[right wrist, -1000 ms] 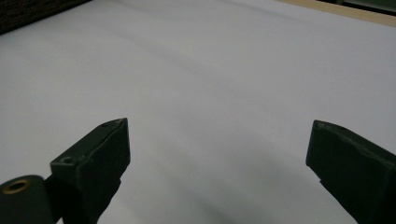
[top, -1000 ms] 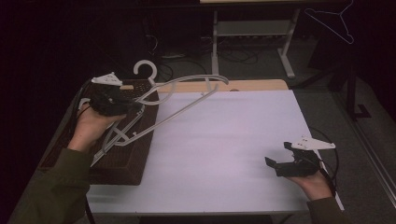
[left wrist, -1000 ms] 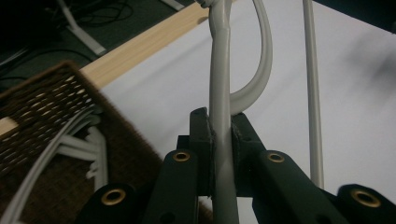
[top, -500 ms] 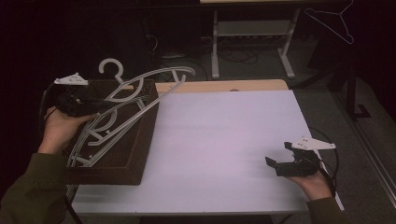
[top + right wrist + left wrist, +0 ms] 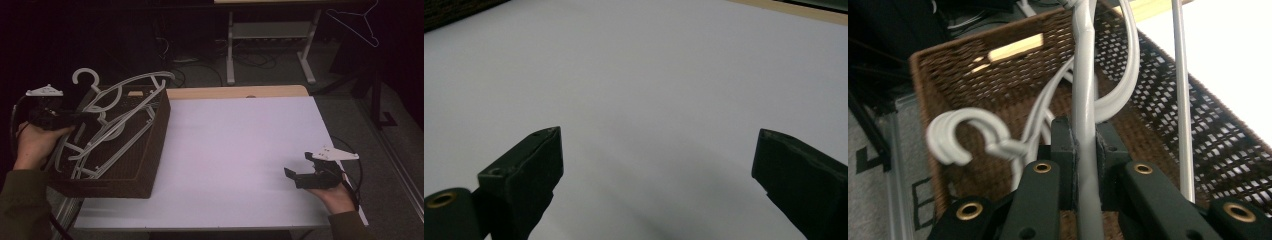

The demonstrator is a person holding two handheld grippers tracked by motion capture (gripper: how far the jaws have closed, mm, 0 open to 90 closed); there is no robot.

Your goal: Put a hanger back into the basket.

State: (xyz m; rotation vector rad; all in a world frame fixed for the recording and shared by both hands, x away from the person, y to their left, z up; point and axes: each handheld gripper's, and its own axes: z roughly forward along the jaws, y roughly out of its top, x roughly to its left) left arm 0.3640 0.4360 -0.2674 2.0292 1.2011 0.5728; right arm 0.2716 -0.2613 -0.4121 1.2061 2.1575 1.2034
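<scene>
**benchrat:** Left gripper [image 5: 1083,165] is clamped tight on the arm of a white hanger [image 5: 131,87], carrying it over the brown wicker basket [image 5: 156,145] at the table's left edge, where more hangers already lie.

**hookline:** So it's mid-drop-off. Next it probably needs lowering until it nests, then release. Right gripper [image 5: 306,176] sits wide open on the white table [image 5: 235,150], holding nothing.

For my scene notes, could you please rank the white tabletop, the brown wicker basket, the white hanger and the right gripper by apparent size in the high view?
1. White tabletop, largest.
2. Brown wicker basket.
3. White hanger, which spans nearly the basket's length but is thin.
4. Right gripper, smallest.
</scene>
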